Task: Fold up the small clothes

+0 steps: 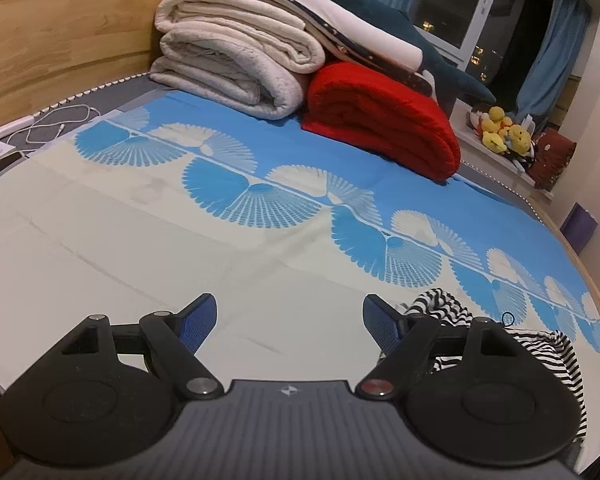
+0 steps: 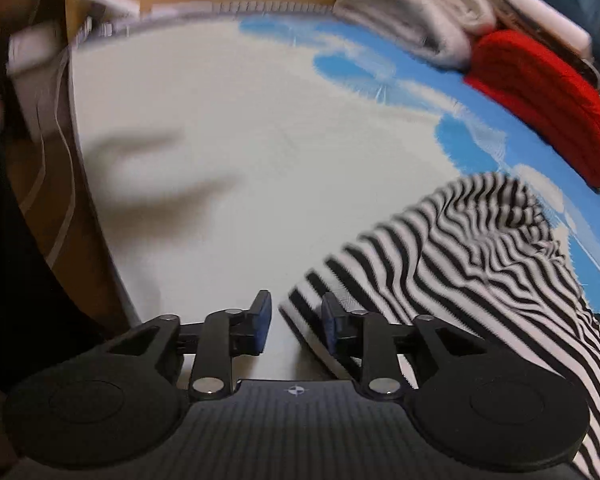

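Note:
A black-and-white striped garment (image 2: 480,248) lies crumpled on the bed at the right of the right wrist view. My right gripper (image 2: 296,320) is open, its jaws partly apart, at the garment's near left edge; the right finger (image 2: 332,324) sits over the striped hem. The view is blurred. In the left wrist view the same striped garment (image 1: 444,304) shows behind and right of the right finger. My left gripper (image 1: 290,324) is wide open and empty above the cream sheet (image 1: 140,248).
Folded beige blankets (image 1: 236,64), a folded red blanket (image 1: 384,120) and a plush shark (image 1: 380,12) are piled at the far end of the bed. A wooden headboard (image 1: 60,40) and a white cable (image 1: 56,124) are at the left. The bed edge (image 2: 92,184) drops off at the left.

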### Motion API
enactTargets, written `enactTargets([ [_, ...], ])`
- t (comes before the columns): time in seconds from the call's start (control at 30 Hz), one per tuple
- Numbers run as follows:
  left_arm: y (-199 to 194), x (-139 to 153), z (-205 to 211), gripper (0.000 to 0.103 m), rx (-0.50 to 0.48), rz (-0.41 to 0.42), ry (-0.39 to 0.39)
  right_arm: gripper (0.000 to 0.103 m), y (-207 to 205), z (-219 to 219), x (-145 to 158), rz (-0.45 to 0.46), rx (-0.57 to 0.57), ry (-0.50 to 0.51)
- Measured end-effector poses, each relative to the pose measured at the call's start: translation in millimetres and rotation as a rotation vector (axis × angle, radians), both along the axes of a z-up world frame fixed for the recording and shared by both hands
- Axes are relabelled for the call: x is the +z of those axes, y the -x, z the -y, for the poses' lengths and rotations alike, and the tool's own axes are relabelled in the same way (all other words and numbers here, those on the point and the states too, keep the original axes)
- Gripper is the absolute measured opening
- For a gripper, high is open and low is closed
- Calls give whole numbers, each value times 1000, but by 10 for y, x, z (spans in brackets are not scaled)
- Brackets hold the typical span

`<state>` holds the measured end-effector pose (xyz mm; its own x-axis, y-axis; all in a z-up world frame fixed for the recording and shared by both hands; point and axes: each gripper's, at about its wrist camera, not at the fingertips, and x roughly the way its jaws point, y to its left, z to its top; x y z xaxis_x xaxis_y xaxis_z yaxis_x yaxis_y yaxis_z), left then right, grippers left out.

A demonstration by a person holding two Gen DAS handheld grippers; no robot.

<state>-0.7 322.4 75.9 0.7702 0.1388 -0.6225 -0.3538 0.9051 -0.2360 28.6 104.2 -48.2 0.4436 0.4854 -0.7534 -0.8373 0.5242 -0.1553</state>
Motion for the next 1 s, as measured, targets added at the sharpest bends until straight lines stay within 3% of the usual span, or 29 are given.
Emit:
enactTargets([
  [0.1,16,-13,-54,85,10,-5,10,34,-70,16,-15,-7,10,-14],
  [0.23,-16,-47,-109,85,19,-27,24,31,-129,3,-5,-19,0,-14],
  [0.37,-47,-95,-134,84,32,-61,38,6,-148,0,-10,5,-19,-7],
  [0.73,-71,-128,-83,84,22,-87,24,3,-57,-85,434,66,-119,-151],
  [0.83,-74,-137,-64,84,25,-92,20,0,54,-190,592,87,-109,-204],
  [0.9,-75,-142,-53,84,28,-95,18,0,184,-302,752,79,-33,-284],
  [0.97,-74,-150,-55,84,34,-99,17,0,306,-485,866,142,-14,-270],
  [1.0,-71,-153,-59,84,39,-102,18,0,291,-548,904,144,-55,-269],
])
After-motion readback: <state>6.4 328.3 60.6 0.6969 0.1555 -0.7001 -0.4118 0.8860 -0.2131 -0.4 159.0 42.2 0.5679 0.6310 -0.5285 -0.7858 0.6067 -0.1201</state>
